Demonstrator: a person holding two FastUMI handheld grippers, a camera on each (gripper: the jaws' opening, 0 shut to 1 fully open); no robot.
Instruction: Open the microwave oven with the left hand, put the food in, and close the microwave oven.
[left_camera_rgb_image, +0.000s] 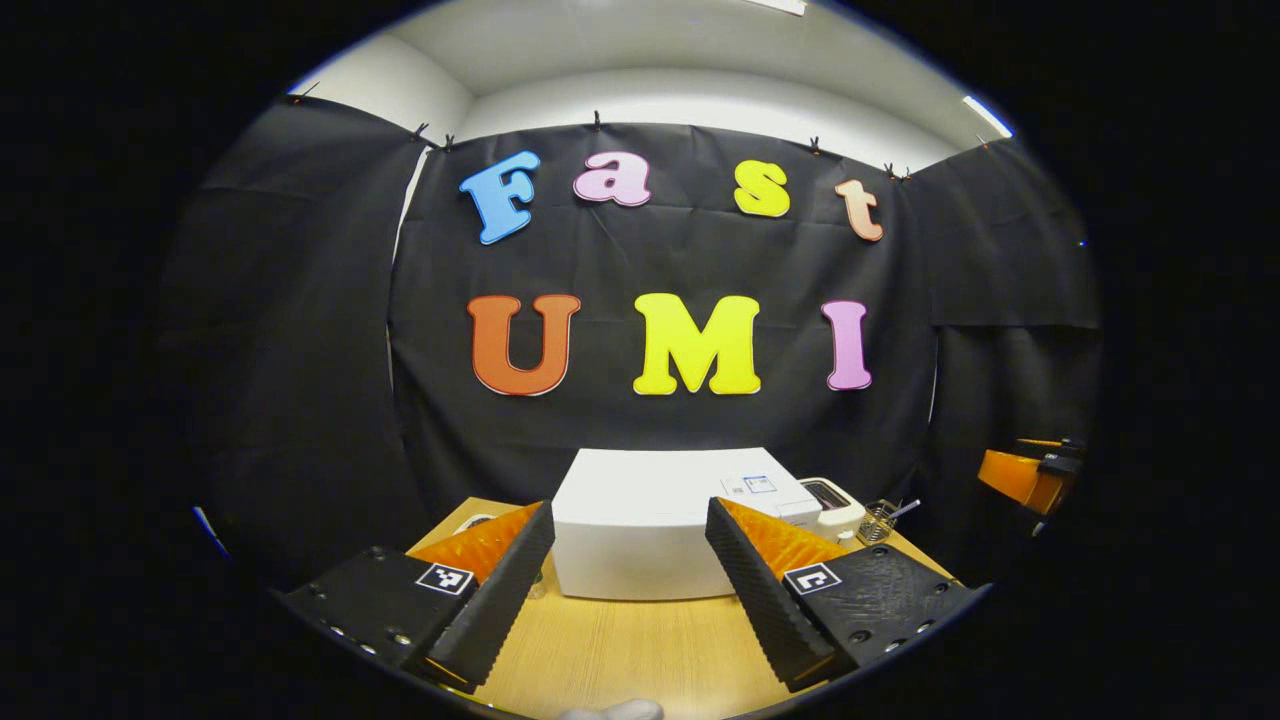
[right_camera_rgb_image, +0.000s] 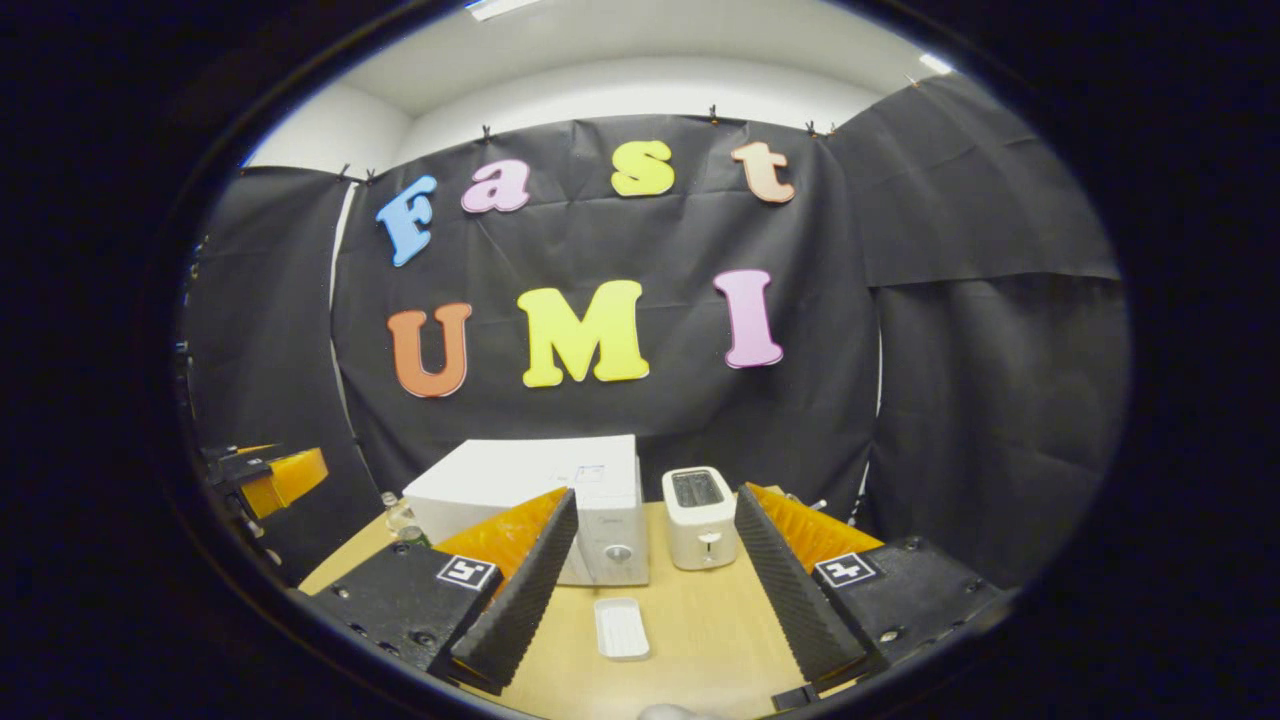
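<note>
Where the black cloth wall closes off the back, the bench (left_camera_rgb_image: 620, 650) carries the stock, listed by size.

Bench: pale wood grain, bare at the front in both views.

Microwave (left_camera_rgb_image: 640, 530): white box, door shut, standing at the back middle of the bench, facing forward. In the right gripper view the microwave (right_camera_rgb_image: 540, 480) shows its control panel and a round knob on its right side.

Toaster (right_camera_rgb_image: 700, 515): white, upright, slots on top, just beside the microwave on its right. In the left gripper view the toaster (left_camera_rgb_image: 835, 505) shows partly behind the microwave's corner.

Left gripper (left_camera_rgb_image: 630, 570): black fingers with orange backs and ribbed pads, jaws wide apart and holding nothing, hanging above the front of the bench, with the microwave seen between them. In the right gripper view the left gripper (right_camera_rgb_image: 270, 475) appears at the far left edge, orange and black.

Right gripper (right_camera_rgb_image: 650, 570): same make, jaws wide apart and holding nothing, above the bench front. In the left gripper view the right gripper (left_camera_rgb_image: 1030, 470) appears at the far right edge.

Tray (right_camera_rgb_image: 621, 628): small, white, oblong, lying flat on the bench in front of the microwave and toaster, apart from both. Whether it holds food I cannot tell.

Wire holder (left_camera_rgb_image: 880, 520): small, right of the toaster, something thin sticking out of it.

Bottle (right_camera_rgb_image: 400, 520): small, clear, left of the microwave.
</note>
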